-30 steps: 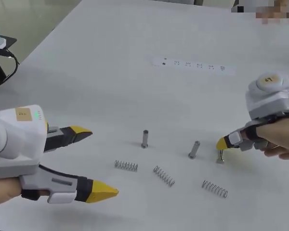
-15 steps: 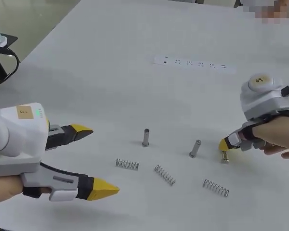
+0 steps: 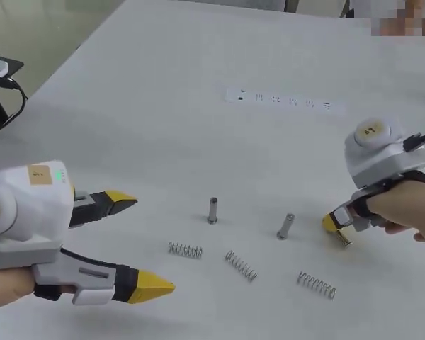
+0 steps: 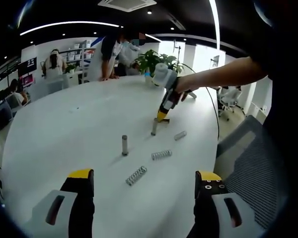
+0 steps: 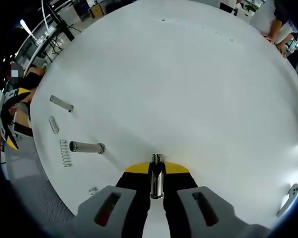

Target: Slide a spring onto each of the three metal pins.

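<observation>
Clamping one metal pin (image 5: 157, 179) between closed jaws, the right claw (image 3: 338, 227) is held low at the counter (image 3: 163, 127). The left claw (image 3: 149, 244) is held wide open and empty. Between the claws, two further pins (image 3: 212, 210) and three loose springs (image 3: 240, 265) are noted.

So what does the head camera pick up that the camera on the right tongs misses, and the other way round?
The head view gives a clear look at the left tongs, wide open, and at the hand gripping the right tongs. The right gripper view gives a close look at a metal pin clamped between its own jaws. Both share the white table, two standing pins, and loose springs lying near them.
</observation>
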`<state>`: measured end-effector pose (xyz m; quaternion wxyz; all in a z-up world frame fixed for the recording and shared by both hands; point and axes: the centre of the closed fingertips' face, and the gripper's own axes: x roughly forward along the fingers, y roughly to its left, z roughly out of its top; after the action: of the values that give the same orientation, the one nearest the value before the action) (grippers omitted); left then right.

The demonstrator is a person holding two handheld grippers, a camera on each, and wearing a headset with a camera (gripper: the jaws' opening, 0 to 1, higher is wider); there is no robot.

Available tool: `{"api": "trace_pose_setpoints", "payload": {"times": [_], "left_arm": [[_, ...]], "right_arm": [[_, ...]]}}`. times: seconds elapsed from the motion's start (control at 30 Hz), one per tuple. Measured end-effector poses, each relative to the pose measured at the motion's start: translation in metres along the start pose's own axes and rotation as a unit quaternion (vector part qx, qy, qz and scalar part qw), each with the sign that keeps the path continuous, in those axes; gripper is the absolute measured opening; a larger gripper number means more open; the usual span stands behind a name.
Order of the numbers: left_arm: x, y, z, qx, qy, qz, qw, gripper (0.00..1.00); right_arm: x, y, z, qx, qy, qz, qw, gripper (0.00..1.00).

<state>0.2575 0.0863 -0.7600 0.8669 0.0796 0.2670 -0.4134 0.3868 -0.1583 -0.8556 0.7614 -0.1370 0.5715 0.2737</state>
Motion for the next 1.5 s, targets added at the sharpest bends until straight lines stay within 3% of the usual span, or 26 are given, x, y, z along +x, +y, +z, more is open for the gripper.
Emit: {"api": "trace_pose_setpoints", "payload": {"times": [0.6, 1.0, 1.5], "left_arm": [[-0.002, -0.001, -0.002, 0.003, 0.005, -0.002, 1.0000, 0.79], [0.000, -0.002, -0.001, 0.006, 0.007, -0.004, 0.9999, 0.79], [0.003, -0.003, 0.003, 0.011, 0.007, -0.005, 0.9999, 0.78]], "right_arm": [[0.000, 0.003, -0.001, -0.022, -0.019, 0.006, 0.9996, 0.04], [-0.012, 0.010, -0.006, -0.017, -0.032, 0.015, 0.9993, 0.04], [-0.019, 0.006, -0.002, -0.024, -0.057, 0.016, 0.9979, 0.04]]}}
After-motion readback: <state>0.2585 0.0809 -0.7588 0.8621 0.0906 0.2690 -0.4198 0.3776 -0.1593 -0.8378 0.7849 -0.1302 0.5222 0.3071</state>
